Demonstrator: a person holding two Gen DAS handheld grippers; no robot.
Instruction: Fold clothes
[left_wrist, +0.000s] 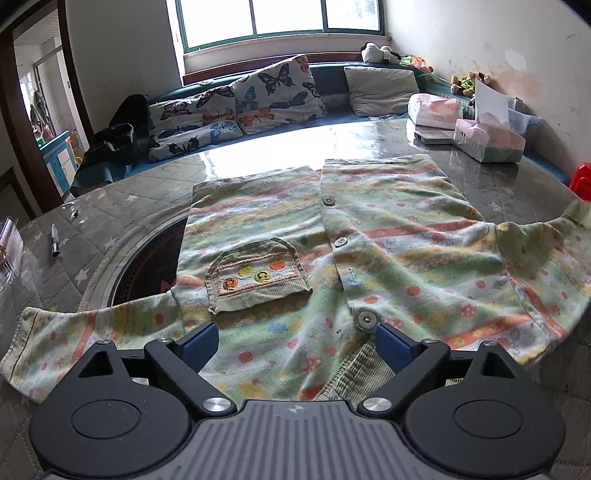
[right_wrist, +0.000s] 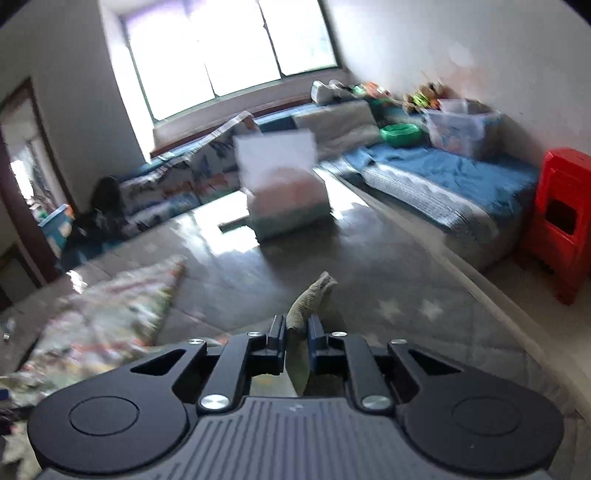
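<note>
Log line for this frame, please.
task: fold clothes | left gripper: open above shirt | right gripper: shut on sleeve cuff | shirt: spread on table

No readable text or labels anywhere.

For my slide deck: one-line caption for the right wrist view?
Right gripper shut on the shirt's ribbed cuff, lifted above the table.

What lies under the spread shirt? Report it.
Under the shirt lies a grey star-quilted table cover and a dark round inset, partly showing at its left edge. The inset's remainder is covered.
</note>
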